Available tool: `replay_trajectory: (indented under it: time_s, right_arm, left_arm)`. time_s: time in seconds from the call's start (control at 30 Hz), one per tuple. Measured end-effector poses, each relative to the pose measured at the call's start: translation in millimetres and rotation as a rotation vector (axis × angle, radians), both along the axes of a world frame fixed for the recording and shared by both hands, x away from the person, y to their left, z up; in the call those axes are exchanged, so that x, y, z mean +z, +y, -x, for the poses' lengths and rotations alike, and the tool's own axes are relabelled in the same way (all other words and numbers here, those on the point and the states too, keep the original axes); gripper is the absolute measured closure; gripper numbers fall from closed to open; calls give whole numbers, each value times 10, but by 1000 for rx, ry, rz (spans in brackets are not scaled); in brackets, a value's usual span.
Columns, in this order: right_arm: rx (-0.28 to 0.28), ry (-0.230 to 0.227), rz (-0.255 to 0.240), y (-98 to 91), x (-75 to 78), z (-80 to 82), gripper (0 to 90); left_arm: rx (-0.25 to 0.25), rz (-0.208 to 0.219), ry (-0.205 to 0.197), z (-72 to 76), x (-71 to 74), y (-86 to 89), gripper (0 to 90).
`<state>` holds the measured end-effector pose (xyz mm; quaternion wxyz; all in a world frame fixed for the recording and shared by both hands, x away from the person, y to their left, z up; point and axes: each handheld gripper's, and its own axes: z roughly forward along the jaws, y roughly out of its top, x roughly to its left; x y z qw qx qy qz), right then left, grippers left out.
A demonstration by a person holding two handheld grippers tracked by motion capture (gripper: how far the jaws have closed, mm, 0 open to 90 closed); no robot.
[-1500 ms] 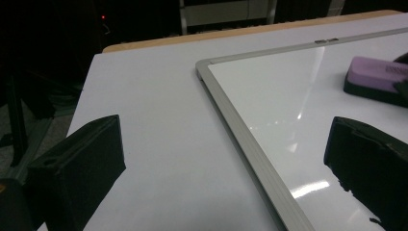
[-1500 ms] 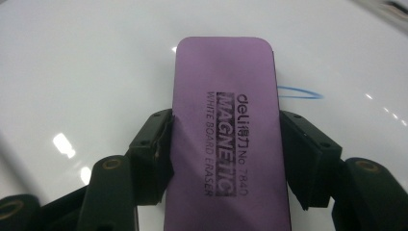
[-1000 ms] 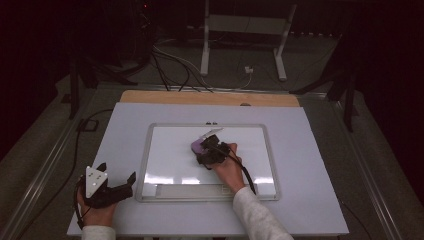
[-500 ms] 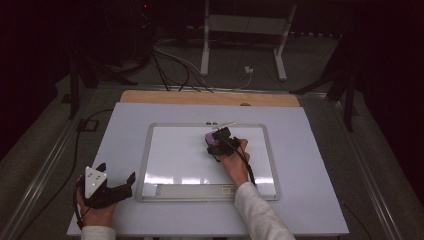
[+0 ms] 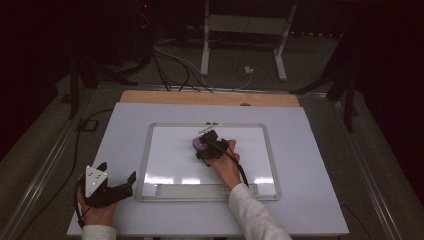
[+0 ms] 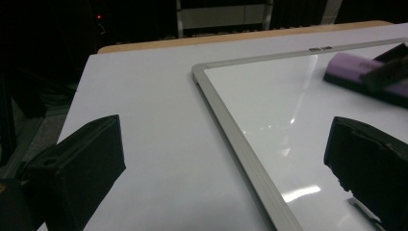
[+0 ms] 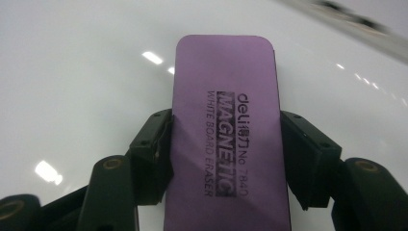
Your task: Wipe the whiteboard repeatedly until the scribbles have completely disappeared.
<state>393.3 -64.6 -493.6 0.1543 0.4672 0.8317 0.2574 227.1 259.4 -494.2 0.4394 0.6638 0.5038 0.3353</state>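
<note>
We see a purple whiteboard eraser [image 7: 226, 139] printed with black lettering, a glossy white whiteboard [image 5: 170, 155] framed in silver-grey, a pale lavender-white worktop [image 5: 310, 165] edged in light wood at the far side, and black grippers, the left gripper [image 5: 120, 186] topped by a grey plate.

Glossy whiteboard [image 5: 170, 155] in brushed metal frame; matt purple eraser [image 7: 226, 134].

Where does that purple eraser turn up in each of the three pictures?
High view: the purple eraser lies on the upper middle of the whiteboard, clamped by the right gripper.
Left gripper view: at the upper right edge, on the board.
Right gripper view: centre, between the two black jaws.
Shared landmark: the whiteboard's grey frame.
</note>
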Motion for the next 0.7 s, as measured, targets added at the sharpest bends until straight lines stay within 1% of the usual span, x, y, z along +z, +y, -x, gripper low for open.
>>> replay_trajectory:
  time_s: [0.07, 0.13, 0.17, 0.2, 0.23, 0.27, 0.3, 0.33, 0.4, 0.53, 0.63, 0.7]
  right_arm:
    - [-74, -3, 3, -154, -1, -81, 413]
    - [-141, -16, 19, -293, -3, -145, 413]
    - [-171, -11, 13, -356, -4, -168, 414]
    - [-189, -5, 7, -401, -3, -183, 414]
    - [-195, 1, 7, -414, 2, -183, 414]
    - [-190, -6, 22, -394, 4, -173, 414]
    - [-170, -8, 29, -357, 7, -155, 414]
    - [-143, -2, 22, -306, 8, -132, 414]
    - [-69, -1, 12, -156, 3, -56, 414]
    - [76, -5, -9, 209, -5, 195, 414]
    - [164, -10, -23, 438, -11, 386, 414]
    - [212, -17, -33, 547, -18, 469, 413]
  left_arm:
    - [3, 3, -1, -3, -1, 10, 12]
    - [1, 2, 1, -2, -5, 8, 12]
    - [1, 3, 0, 0, -5, 7, 12]
    - [1, 3, 0, -1, -5, 6, 12]
    - [3, 0, 2, -5, -7, 2, 12]
    - [4, -1, 5, -8, -9, 0, 12]
    - [5, 0, 6, -10, -9, -4, 12]
    - [3, -2, 4, -11, -6, -7, 12]
    - [1, -4, 1, -14, 0, -16, 12]
    - [-1, -3, 6, -14, -11, -14, 12]
    - [1, 4, 8, -25, -18, 16, 12]
    - [3, 7, 9, -28, -20, 20, 12]
